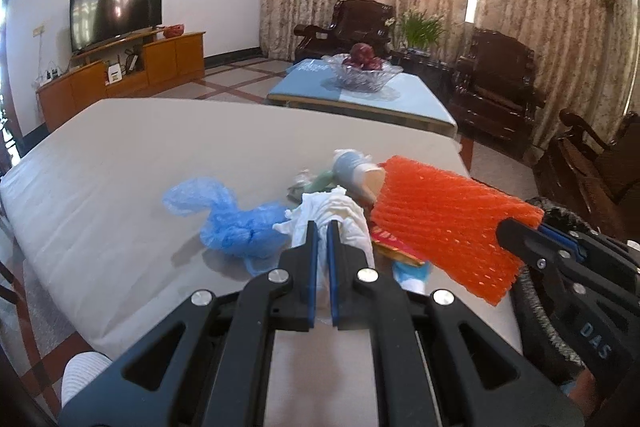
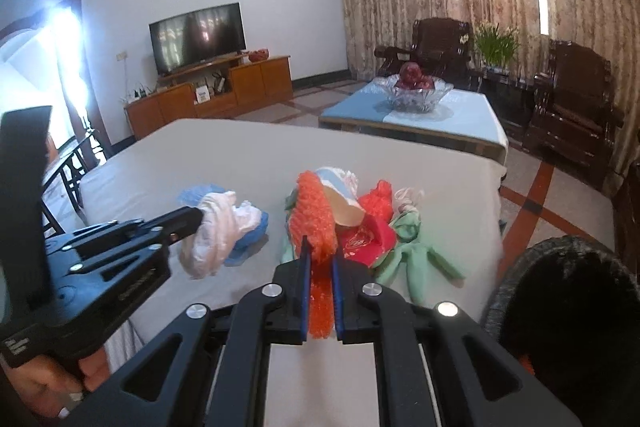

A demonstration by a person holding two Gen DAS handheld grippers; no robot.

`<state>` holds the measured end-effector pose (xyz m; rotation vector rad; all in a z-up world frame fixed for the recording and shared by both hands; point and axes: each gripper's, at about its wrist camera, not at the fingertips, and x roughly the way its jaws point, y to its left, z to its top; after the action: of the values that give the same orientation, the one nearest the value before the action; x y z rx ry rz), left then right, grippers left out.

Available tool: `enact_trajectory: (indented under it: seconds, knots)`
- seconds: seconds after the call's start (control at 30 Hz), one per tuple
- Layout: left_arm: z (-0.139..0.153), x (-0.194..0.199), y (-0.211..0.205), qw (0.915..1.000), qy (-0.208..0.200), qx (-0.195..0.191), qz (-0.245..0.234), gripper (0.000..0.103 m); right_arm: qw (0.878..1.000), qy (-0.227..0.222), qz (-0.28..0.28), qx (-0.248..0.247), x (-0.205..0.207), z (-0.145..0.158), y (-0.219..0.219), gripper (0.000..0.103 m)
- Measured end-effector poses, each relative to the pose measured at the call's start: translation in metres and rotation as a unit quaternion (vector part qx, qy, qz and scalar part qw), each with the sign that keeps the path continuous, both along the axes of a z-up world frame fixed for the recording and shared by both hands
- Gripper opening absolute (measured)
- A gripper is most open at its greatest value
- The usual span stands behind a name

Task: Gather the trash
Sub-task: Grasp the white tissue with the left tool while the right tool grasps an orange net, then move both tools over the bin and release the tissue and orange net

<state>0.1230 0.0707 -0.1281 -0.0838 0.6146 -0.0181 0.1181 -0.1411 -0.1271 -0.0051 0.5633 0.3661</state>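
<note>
Left gripper (image 1: 322,227) pinches a crumpled white tissue (image 1: 340,215), its pads pressed close on the paper; the tissue's lower part is hidden between the fingers and lifted clear of the table (image 1: 120,155). Just beyond its left fingertip lies a blue plastic bag (image 1: 236,223). Right gripper (image 2: 320,247) is clamped on an orange foam fruit net (image 2: 314,223), which runs back between the pads, its near end cut off by the gripper body. Ahead of the right fingertips sits the rest of the litter pile: a paper cup (image 2: 340,199) tipped on its side and half covered by the net, a red packet (image 2: 364,239) with print too blurred to read, a second orange scrap (image 2: 378,201), and green plastic (image 2: 416,247) trailing to the right. A thin whitish bag (image 2: 408,199) behind is hard to make out. A dark woven basket (image 2: 560,291) stands at the right gripper's right, its inside black and unreadable, its rim cut off by the frame.
</note>
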Motion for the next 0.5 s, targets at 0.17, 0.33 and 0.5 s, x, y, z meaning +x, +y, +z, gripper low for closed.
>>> enact_trajectory:
  seconds: [0.17,0.33,0.5]
  knots:
    - [0.009,-0.004,-0.018,0.9997,-0.012,-0.002,-0.021,0.004,0.999,-0.021,-0.028,-0.004,-0.017,0.015,-0.023,0.009]
    - [0.019,-0.004,-0.043,0.9986,-0.024,-0.002,-0.047,0.004,0.997,-0.032,-0.068,-0.007,-0.026,0.024,-0.048,0.009]
    - [0.025,-0.002,-0.081,0.9956,-0.038,-0.005,-0.085,0.004,0.992,-0.043,-0.118,-0.011,-0.035,0.031,-0.084,0.009]
